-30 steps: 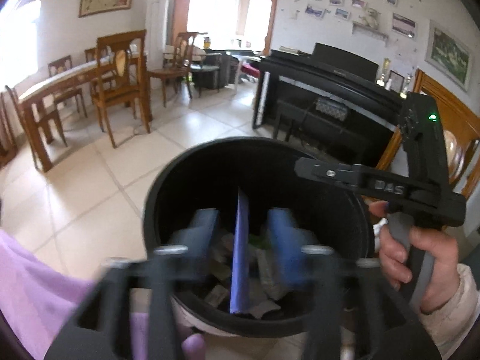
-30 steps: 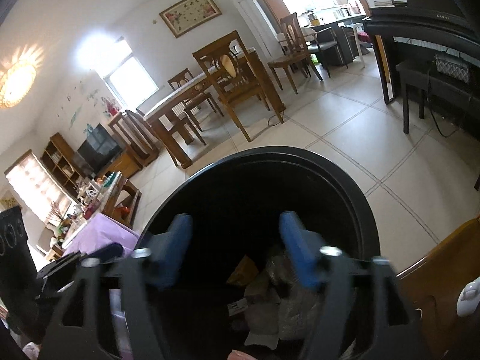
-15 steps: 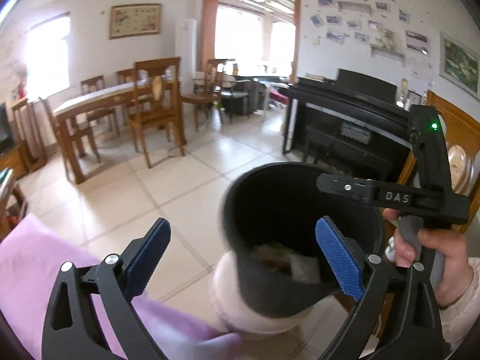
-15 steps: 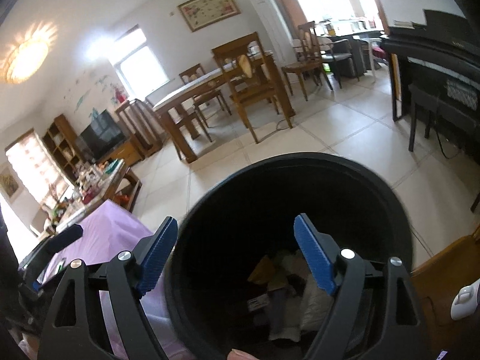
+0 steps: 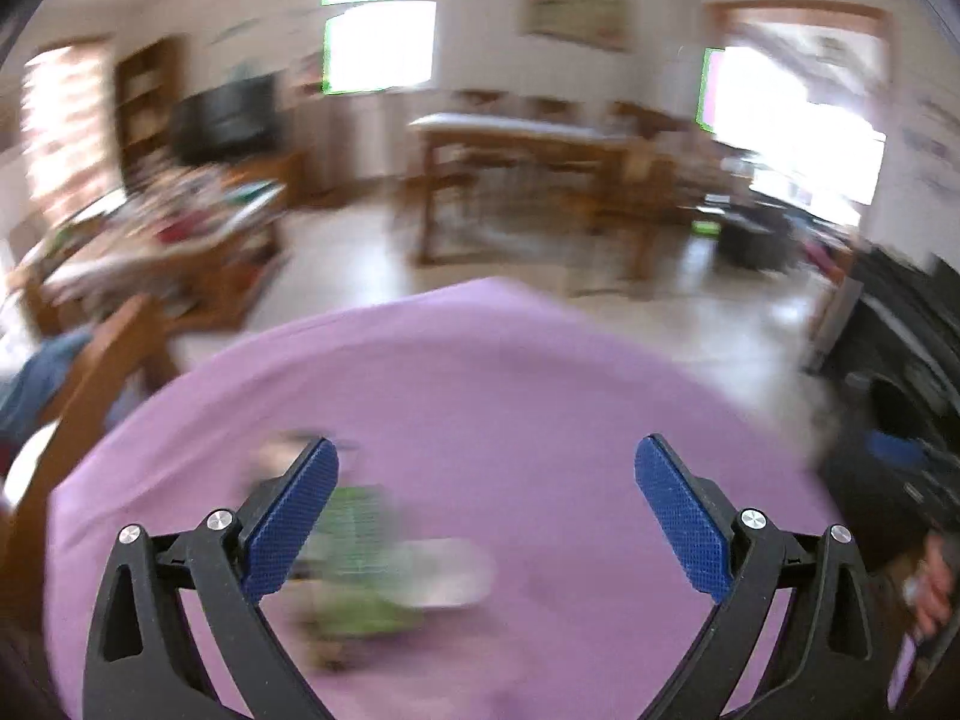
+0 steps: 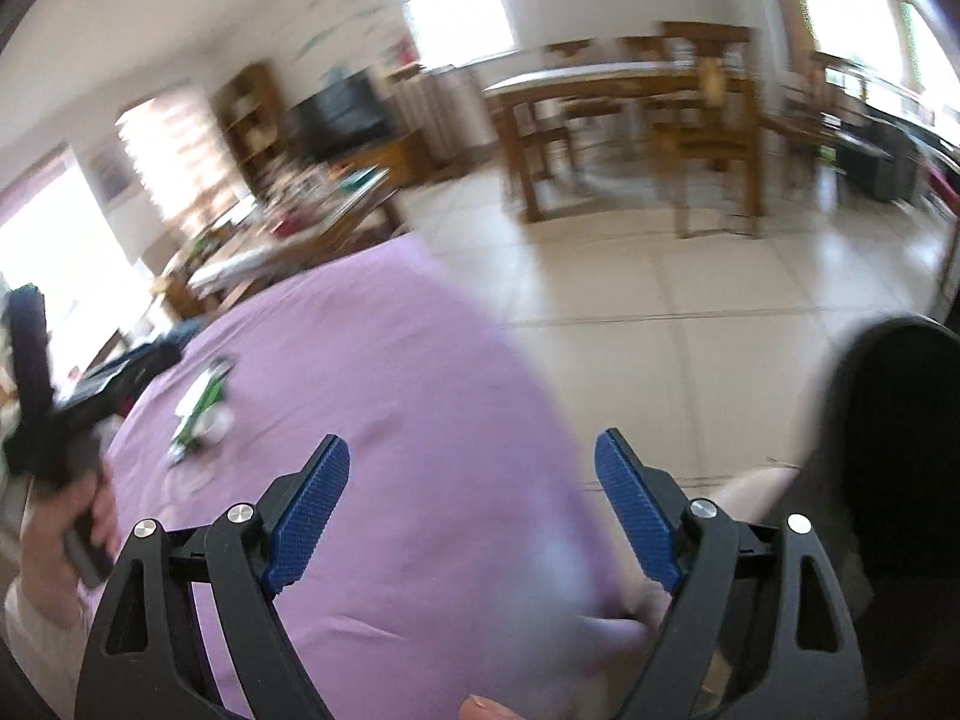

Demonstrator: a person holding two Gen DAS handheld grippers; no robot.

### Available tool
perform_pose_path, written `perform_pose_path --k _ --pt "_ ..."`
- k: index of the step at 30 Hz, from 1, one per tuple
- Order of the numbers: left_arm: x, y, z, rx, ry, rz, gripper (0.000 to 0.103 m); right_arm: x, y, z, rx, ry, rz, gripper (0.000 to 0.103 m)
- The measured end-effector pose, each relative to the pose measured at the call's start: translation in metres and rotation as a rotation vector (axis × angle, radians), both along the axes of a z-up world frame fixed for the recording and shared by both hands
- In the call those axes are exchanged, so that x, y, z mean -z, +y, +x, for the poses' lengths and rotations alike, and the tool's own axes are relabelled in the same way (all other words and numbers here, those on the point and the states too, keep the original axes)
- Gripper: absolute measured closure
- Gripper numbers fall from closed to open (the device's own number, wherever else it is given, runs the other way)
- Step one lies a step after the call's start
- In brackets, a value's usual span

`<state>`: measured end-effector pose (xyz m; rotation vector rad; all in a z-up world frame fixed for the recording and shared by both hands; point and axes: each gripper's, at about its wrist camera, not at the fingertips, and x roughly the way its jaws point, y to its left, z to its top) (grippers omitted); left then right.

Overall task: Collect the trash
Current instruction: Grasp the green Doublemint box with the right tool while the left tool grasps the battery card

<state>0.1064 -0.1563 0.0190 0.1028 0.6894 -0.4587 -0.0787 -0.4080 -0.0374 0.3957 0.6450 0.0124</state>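
Blurred green and white wrappers (image 5: 360, 558) lie on a purple-covered table (image 5: 510, 372), just ahead of the left finger of my left gripper (image 5: 486, 456). That gripper is open and holds nothing. The right wrist view shows the same wrappers (image 6: 201, 405) far off to the left on the purple cloth (image 6: 390, 372). My right gripper (image 6: 473, 447) hangs open and empty over the table's near corner. The black trash bin (image 6: 888, 450) stands beside it at the right edge. The left gripper's body (image 6: 36, 408) and the hand holding it appear at far left.
A wooden chair back (image 5: 90, 408) stands at the table's left side. Beyond lie pale floor tiles (image 6: 690, 288), a wooden dining table with chairs (image 6: 630, 114), a cluttered low table (image 5: 168, 228) and a dark piano (image 5: 912, 324) on the right.
Both views swung left, away from the bin's inside and onto the purple table. The blue strip between the left fingers is gone, and both pairs of jaws spread wider.
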Motion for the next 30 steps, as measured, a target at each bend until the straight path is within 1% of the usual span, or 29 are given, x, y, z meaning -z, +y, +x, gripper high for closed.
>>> perform_pose_path --k 1,2,3,4,5,8,9,12,14,16,17,18,19,21,24,25,26,27,28,29,30 --pt "0.003 0.013 0.012 -0.036 0.017 0.017 0.006 -0.002 0.015 0.009 -0.032 0.005 -0.007 0.02" --pt "0.01 0.032 0.031 -0.08 0.055 0.042 0.006 -0.004 0.028 0.018 -0.064 0.01 -0.014 0.02" --pt "0.016 0.042 0.043 -0.093 0.085 0.05 0.007 -0.005 0.046 0.03 -0.105 0.014 -0.022 0.02" --pt "0.022 0.051 0.055 -0.092 0.12 0.054 0.01 -0.005 0.057 0.036 -0.129 0.017 -0.026 0.02" --pt "0.026 0.054 0.062 -0.087 0.138 0.062 0.011 -0.005 0.071 0.043 -0.155 0.02 -0.032 0.02" --pt "0.04 0.057 0.082 -0.066 0.184 0.134 0.011 -0.007 0.104 0.062 -0.217 0.035 -0.045 0.02" --pt "0.041 0.057 0.088 -0.051 0.189 0.115 0.01 -0.007 0.116 0.068 -0.236 0.041 -0.05 0.019" --pt "0.044 0.053 0.1 -0.021 0.2 0.108 0.011 -0.009 0.137 0.082 -0.274 0.055 -0.066 0.02" --pt "0.05 0.048 0.106 0.001 0.21 0.099 0.023 -0.011 0.151 0.092 -0.302 0.059 -0.087 0.02" --pt "0.059 0.049 0.112 0.015 0.233 0.071 0.032 -0.014 0.161 0.099 -0.327 0.056 -0.106 0.02" --pt "0.061 0.049 0.114 0.007 0.233 0.091 0.037 -0.016 0.167 0.104 -0.338 0.055 -0.115 0.02" --pt "0.063 0.048 0.113 -0.008 0.208 0.145 0.043 -0.017 0.171 0.107 -0.346 0.054 -0.121 0.02" --pt "0.064 0.044 0.106 -0.006 0.198 0.149 0.043 -0.019 0.177 0.112 -0.359 0.052 -0.128 0.02" --pt "0.065 0.048 0.107 0.001 0.201 0.131 0.043 -0.021 0.186 0.12 -0.383 0.054 -0.144 0.02" --pt "0.065 0.046 0.105 0.007 0.194 0.142 0.043 -0.02 0.204 0.132 -0.43 0.073 -0.192 0.02" --pt "0.065 0.047 0.105 0.007 0.196 0.133 0.043 -0.018 0.212 0.137 -0.446 0.086 -0.218 0.021" --pt "0.066 0.049 0.104 0.005 0.197 0.127 0.043 -0.016 0.219 0.142 -0.459 0.097 -0.24 0.022" --pt "0.066 0.052 0.104 -0.003 0.197 0.124 0.043 -0.013 0.223 0.144 -0.468 0.107 -0.256 0.03" --pt "0.066 0.055 0.106 -0.012 0.197 0.127 0.043 -0.009 0.23 0.149 -0.486 0.128 -0.278 0.034" --pt "0.066 0.06 0.107 -0.023 0.202 0.11 0.043 -0.006 0.233 0.152 -0.493 0.142 -0.288 0.037" --pt "0.065 0.065 0.109 -0.032 0.207 0.094 0.044 -0.006 0.236 0.154 -0.492 0.133 -0.289 0.042"
